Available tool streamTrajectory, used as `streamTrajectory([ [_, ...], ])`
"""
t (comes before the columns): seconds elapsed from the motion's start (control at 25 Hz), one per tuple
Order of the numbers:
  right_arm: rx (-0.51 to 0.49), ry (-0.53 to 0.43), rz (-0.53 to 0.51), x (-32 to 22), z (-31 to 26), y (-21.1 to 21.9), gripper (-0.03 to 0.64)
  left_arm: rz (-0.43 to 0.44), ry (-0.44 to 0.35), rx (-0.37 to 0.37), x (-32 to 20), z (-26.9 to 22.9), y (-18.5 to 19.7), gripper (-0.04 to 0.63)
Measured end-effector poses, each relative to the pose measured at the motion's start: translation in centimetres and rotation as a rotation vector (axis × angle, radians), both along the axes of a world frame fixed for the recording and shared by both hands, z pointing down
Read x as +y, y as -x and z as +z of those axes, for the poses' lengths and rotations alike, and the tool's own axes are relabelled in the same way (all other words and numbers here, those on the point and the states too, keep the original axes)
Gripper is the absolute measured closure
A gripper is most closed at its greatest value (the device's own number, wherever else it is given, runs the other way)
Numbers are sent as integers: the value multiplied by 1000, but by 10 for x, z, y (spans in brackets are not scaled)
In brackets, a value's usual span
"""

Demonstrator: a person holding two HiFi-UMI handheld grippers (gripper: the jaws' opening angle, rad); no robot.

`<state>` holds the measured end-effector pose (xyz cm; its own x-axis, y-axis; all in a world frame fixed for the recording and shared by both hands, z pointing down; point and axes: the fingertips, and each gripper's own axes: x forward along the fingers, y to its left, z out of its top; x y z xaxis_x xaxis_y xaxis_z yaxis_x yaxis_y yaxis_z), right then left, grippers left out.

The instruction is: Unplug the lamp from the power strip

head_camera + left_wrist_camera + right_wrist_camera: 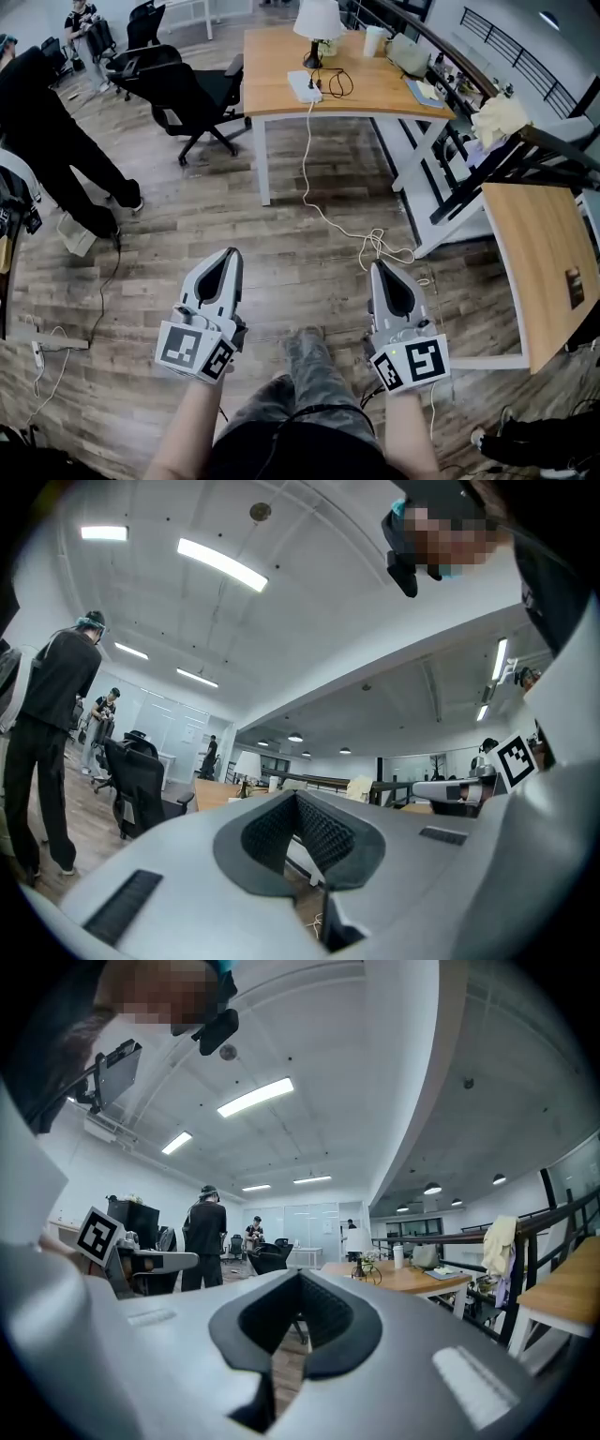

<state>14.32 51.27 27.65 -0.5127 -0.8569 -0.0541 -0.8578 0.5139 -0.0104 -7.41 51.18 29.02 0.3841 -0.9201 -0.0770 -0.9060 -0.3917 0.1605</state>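
The lamp (318, 22), with a white shade and a dark stand, is on the far wooden table (375, 89). Beside its foot lies the white power strip (305, 86) with a dark plug and cord. A white cable (309, 178) trails from the strip down across the floor. My left gripper (229, 255) and right gripper (379, 266) hover low over the floor, far short of the table, both shut with nothing between the jaws. Both point toward the table. The lamp (247, 765) shows small beyond the left gripper (298, 796). Beyond the right gripper (300, 1274) the lamp (356, 1240) is just as distant.
Black office chairs (187, 94) stand left of the table. A person in black (47, 131) stands at the far left. A second wooden desk (544, 262) and a dark rack (506, 159) are on the right. Another strip (56, 345) lies on the floor at left.
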Motion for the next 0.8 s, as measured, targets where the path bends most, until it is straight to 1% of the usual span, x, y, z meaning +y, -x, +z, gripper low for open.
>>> streamTrajectory([
  [0.2,12,-2,1,-43,4,-5,609,10,-10,-9,-42,2,-5,598],
  [0.4,9,14,-16,-102,9,-4,609,3,0,-21,-99,3,-3,598],
  [0.64,27,29,-31,-168,11,-13,609,-13,12,-5,-160,4,-10,598],
  [0.8,12,36,-29,-203,12,-18,609,-17,5,4,-196,4,-13,598],
])
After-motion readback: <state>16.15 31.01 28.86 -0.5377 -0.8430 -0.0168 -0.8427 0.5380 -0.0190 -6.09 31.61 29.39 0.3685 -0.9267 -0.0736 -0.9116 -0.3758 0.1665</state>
